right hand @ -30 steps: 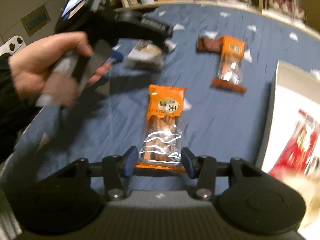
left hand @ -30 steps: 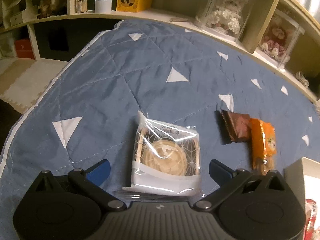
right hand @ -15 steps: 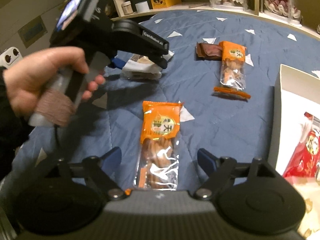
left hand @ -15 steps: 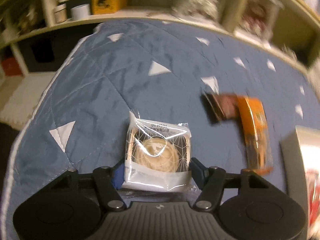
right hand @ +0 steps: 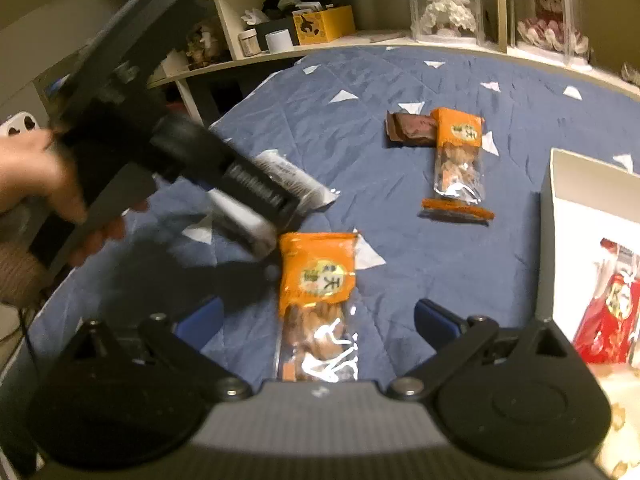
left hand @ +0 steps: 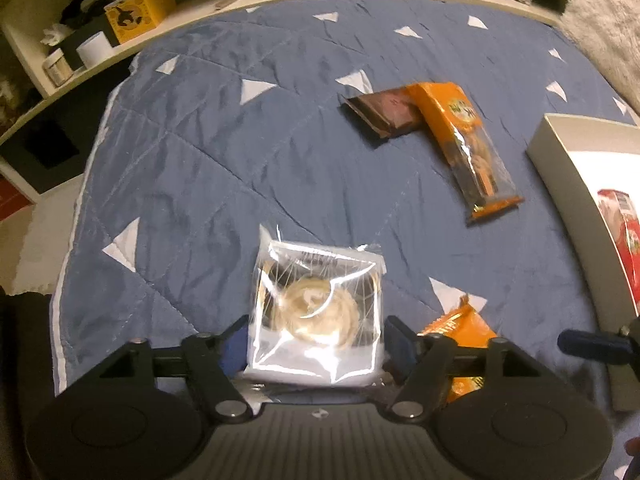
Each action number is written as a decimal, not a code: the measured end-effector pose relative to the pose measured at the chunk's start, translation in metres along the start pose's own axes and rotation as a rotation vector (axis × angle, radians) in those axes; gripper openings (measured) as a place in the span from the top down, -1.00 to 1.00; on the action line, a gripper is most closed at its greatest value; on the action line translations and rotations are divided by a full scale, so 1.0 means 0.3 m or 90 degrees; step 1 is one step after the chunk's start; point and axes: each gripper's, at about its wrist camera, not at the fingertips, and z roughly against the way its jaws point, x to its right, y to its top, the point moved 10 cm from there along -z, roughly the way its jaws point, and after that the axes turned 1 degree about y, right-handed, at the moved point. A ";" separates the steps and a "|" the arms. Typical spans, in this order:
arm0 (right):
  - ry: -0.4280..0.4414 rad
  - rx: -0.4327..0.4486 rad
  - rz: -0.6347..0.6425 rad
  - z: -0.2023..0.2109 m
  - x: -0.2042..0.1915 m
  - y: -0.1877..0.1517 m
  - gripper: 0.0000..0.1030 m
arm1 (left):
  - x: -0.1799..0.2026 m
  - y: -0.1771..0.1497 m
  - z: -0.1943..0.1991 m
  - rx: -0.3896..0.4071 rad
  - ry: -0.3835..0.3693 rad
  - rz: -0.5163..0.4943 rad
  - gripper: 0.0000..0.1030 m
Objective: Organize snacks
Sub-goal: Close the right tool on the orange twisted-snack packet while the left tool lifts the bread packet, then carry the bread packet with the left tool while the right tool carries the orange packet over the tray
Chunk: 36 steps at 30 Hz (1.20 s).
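Between the blue pads: left gripper [left hand: 316, 346] is clamping a clear-wrapped pastry packet [left hand: 317, 316], round tan pastry showing through shiny film, white band along the near edge.
Packet position: sitting lifted above the blue quilt [left hand: 224, 168], low in the left wrist view; in the right wrist view it is showing only as a white blurred edge [right hand: 280, 178] past the left tool body.
Right gripper [right hand: 318, 320]: fingers are standing wide apart, straddling an orange snack bag [right hand: 318, 296] without touching it; the bag is lying flat on the quilt, orange printed top, clear lower half with brown pieces inside.
Other snacks: second orange bag [left hand: 464, 148] is lying further out, its top overlapping a brown wrapper [left hand: 380, 114].
Box: white box [left hand: 568, 184] is sitting at the right edge of the quilt with a red packet [right hand: 604, 312] inside.
Left hand [right hand: 36, 176]: gripping the tool handle, angled down toward the quilt, motion-blurred.
Hidden/unclear: orange bag corner [left hand: 460, 328] is peeking out behind the left tool's right finger, the rest covered; box is cut off by the frame; print on the bags is too small to read; right hand is not showing.
Background: shelf [right hand: 352, 42] with a yellow box [right hand: 322, 24] and cased dolls [right hand: 448, 12].
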 end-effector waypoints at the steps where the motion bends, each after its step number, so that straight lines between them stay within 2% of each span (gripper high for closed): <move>1: 0.006 -0.006 -0.013 -0.005 0.008 0.001 -0.99 | -0.004 0.004 0.001 0.004 0.003 0.005 -0.65; 3: 0.015 -0.009 -0.028 -0.014 0.017 0.003 -0.94 | -0.006 0.009 -0.003 0.008 0.001 0.012 -0.69; 5: 0.022 -0.015 -0.014 -0.020 0.007 0.003 -0.73 | -0.001 0.009 -0.014 0.006 -0.006 0.015 -0.69; 7: 0.017 -0.027 0.011 -0.029 -0.007 -0.003 -0.43 | 0.001 0.017 -0.033 0.001 -0.010 0.018 -0.69; 11: 0.018 -0.047 0.030 -0.048 -0.033 -0.024 -0.28 | -0.007 0.019 -0.065 -0.004 -0.002 0.018 -0.68; 14: 0.011 -0.053 0.029 -0.053 -0.028 -0.030 -0.10 | -0.013 0.017 -0.067 -0.005 -0.006 0.017 -0.56; 15: 0.007 -0.054 0.028 -0.051 -0.024 -0.032 0.01 | -0.016 0.017 -0.066 -0.007 -0.005 0.018 -0.42; 16: 0.010 -0.055 0.024 -0.053 -0.018 -0.031 0.02 | -0.017 0.016 -0.066 -0.010 -0.009 0.018 -0.34; 20: 0.020 -0.059 0.000 -0.056 -0.001 -0.029 0.14 | -0.003 0.010 -0.044 -0.013 -0.001 -0.002 -0.33; 23: 0.015 -0.061 0.010 -0.056 0.006 -0.024 0.20 | -0.014 0.012 -0.011 0.000 -0.006 0.010 -0.33; 30: 0.005 -0.041 0.003 -0.029 0.039 0.002 0.25 | -0.064 0.050 0.104 0.066 -0.012 0.073 -0.33; 36: -0.005 0.020 -0.009 0.068 0.072 0.091 0.25 | -0.062 0.084 0.252 0.139 -0.037 0.115 -0.33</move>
